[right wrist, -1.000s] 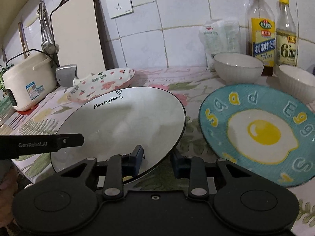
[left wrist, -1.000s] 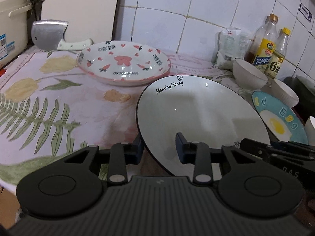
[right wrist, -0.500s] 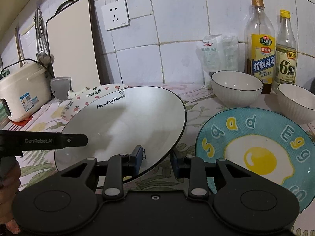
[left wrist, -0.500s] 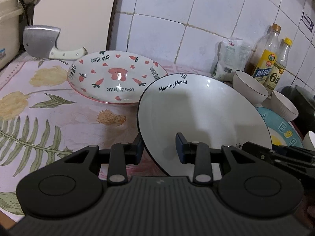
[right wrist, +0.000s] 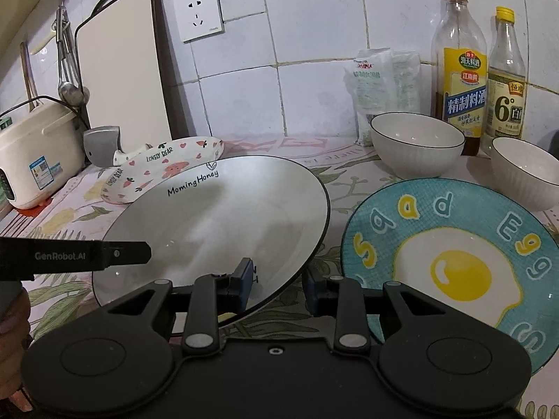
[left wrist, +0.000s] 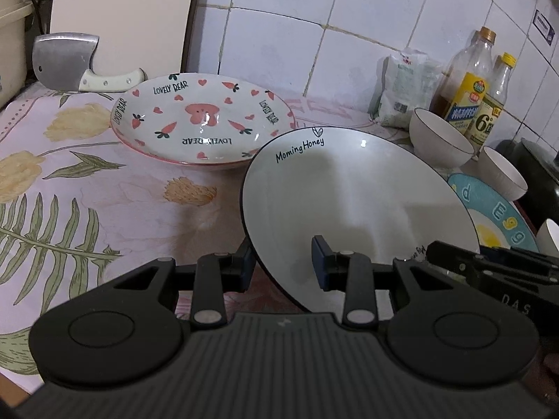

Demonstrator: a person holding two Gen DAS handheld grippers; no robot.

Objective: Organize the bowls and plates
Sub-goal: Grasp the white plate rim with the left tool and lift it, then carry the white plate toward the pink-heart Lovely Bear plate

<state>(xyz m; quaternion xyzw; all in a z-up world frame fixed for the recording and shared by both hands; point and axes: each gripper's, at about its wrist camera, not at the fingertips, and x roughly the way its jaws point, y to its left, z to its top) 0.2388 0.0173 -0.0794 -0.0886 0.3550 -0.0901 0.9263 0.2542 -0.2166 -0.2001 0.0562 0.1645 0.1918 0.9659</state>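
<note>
Left wrist view: left gripper angled down at the counter, jaws clamped on the near-left rim of the white plate, one pad under the rim, the other on top. Plate is tilted, lifted off the floral cloth, far edge close to the bear plate; whether the two touch can't be told. Bear plate sits flat near the wall, cleaver behind it. Right gripper's black body pokes in at the lower right edge.

Right wrist view: right gripper nearly level, jaws clamped on the same white plate's near-right rim, left pad over the plate face, right pad beneath the edge. Both grippers hold the plate between them. A hand at the left edge grips the left gripper's handle. Egg plate lies flat just right of the white plate. Two white bowls stand behind it, bottles and a bag along the tiled wall. Rice cooker and cutting board at far left.
</note>
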